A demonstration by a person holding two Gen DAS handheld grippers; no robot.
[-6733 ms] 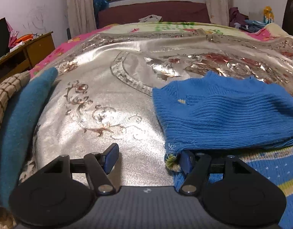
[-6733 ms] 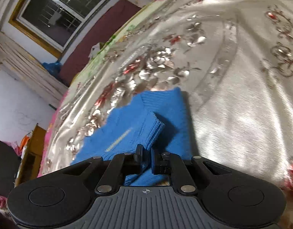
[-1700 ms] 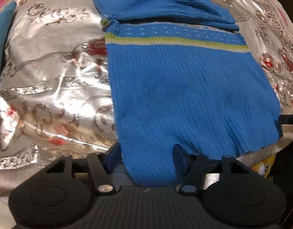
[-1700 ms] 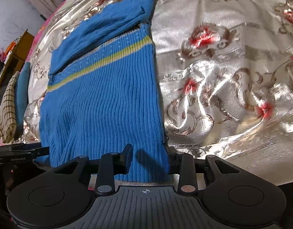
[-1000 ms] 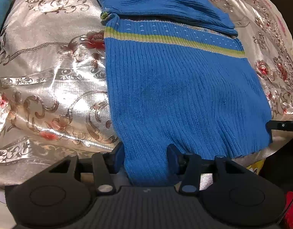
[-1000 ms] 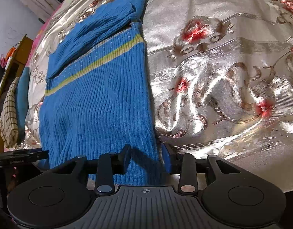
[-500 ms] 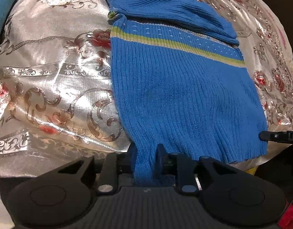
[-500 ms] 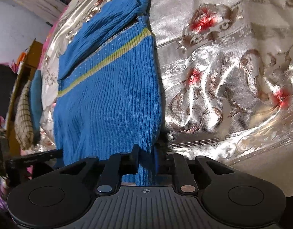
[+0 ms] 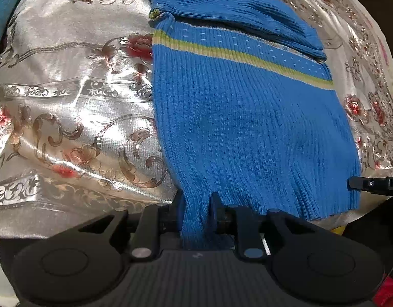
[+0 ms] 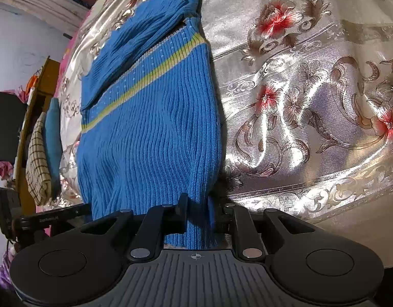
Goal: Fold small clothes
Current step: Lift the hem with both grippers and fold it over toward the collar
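Left gripper (image 9: 196, 204): its jaws were pinched on the hem of the blue sweater (image 9: 242, 117) at the sweater's left bottom corner, the knit bunched into a narrow tongue between the pads.
Right gripper (image 10: 197, 206): its jaws were likewise closed on the hem, at the sweater's right bottom corner, with a strip of ribbing drawn down between the fingers.
Sweater hem: it was held at the near edge of the bed, both corners gripped and the stretch between them lying slack.
Sweater body: it was spread flat on the silver floral bedspread (image 9: 68, 107), ribs running away from the hem, with slight waves near the right side.
Yellow-green stripe (image 9: 237, 53): it was seen across the chest, beyond the body, and was judged a useful line for the fold to land on.
Folded sleeves (image 9: 227, 2): they were laid across the top, farthest from the hem.
Step in hand: a bottom-to-top fold was judged to be starting.
Doing it well: both corners should be lifted together, kept level and lightly taut, and carried over to the sleeves so the edges stay square.
Risk: the loose knit could be stretched or skewed if one side led.
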